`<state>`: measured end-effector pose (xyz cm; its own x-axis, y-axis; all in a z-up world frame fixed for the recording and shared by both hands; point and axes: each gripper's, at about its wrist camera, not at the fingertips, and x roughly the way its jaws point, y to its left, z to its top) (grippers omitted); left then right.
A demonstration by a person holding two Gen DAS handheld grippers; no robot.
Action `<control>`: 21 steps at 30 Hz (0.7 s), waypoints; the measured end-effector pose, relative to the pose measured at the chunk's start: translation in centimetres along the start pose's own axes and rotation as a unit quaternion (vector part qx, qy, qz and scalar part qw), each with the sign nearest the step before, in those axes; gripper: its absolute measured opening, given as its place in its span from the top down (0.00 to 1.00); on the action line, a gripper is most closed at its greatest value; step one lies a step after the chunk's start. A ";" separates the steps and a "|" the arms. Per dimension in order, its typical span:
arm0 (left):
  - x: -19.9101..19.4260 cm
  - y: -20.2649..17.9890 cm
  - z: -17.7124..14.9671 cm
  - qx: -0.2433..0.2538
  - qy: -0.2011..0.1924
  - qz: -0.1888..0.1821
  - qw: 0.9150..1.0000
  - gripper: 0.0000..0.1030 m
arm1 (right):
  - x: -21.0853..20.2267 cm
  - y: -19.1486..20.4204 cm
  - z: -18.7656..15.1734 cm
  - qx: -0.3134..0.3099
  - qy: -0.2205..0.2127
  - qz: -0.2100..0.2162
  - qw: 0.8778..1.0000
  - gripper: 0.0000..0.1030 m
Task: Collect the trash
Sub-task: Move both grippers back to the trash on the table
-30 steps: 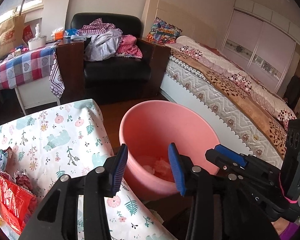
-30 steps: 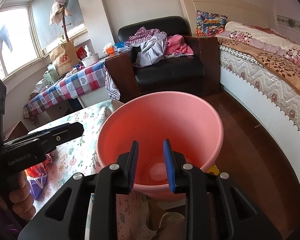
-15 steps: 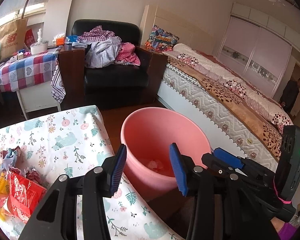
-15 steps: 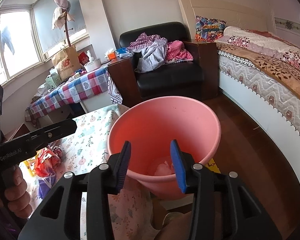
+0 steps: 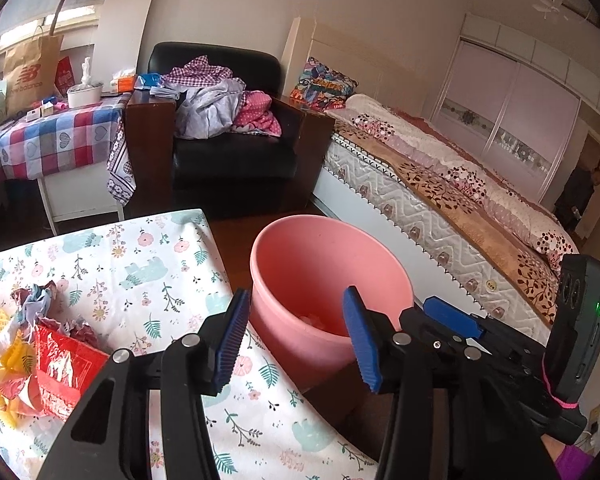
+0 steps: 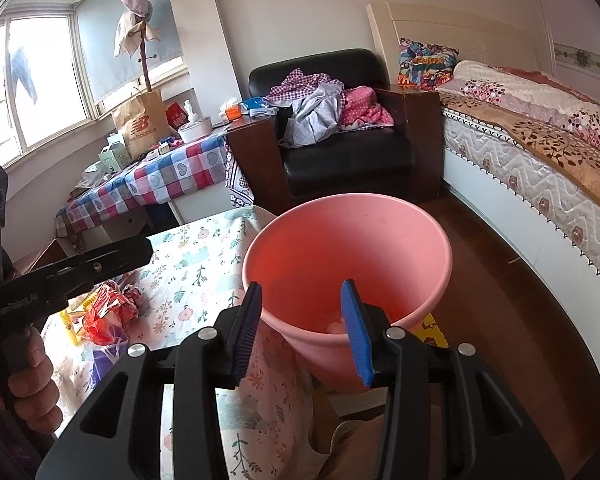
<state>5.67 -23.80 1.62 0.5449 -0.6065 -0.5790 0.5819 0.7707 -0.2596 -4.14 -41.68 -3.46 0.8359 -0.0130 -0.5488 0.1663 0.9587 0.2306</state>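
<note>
A pink bucket [image 5: 332, 248] [image 6: 348, 240] stands on the floor by the corner of a table with a floral cloth [image 5: 140, 264] [image 6: 196, 256]. White crumpled trash [image 5: 314, 318] [image 6: 334, 326] lies at its bottom. A heap of red, yellow and purple wrappers [image 5: 56, 344] [image 6: 108, 314] sits on the cloth to the left. My left gripper [image 5: 296, 300] hovers over the table corner in front of the bucket; its jaws are opening with nothing between them. My right gripper [image 6: 301, 286] hangs open and bare before the bucket's near rim.
A bed [image 5: 460, 200] runs along the right. A black armchair [image 5: 228, 148] heaped with clothes stands behind the bucket, beside a checkered table [image 5: 52, 144] with boxes and a paper bag. Bare wooden floor [image 6: 500, 300] lies between bucket and bed. A hand [image 6: 28, 384] grips the left tool.
Both grippers have drawn back and up from the bucket, which looks smaller now. Both pairs of jaws stand wider than a second ago. More of the wrapper heap shows.
</note>
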 end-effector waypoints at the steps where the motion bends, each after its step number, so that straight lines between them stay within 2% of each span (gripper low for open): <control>1: -0.2 0.1 -0.1 -0.001 0.000 0.000 1.000 0.53 | 0.0 0.0 0.0 0.001 -0.001 0.001 1.000 0.59; 13: -1.8 1.0 -0.7 -0.003 -0.001 0.003 1.000 0.51 | -0.2 0.5 -0.3 0.001 -0.001 0.003 1.000 0.59; 21: -4.4 3.0 -1.3 -0.011 -0.015 0.024 1.000 0.51 | -0.4 1.7 -0.5 -0.007 -0.005 0.010 1.000 0.59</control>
<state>4.22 -18.59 2.33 0.5903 -0.5735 -0.5681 0.5406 0.8035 -0.2494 -4.45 -39.91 -3.28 0.8447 0.0042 -0.5353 0.1417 0.9626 0.2311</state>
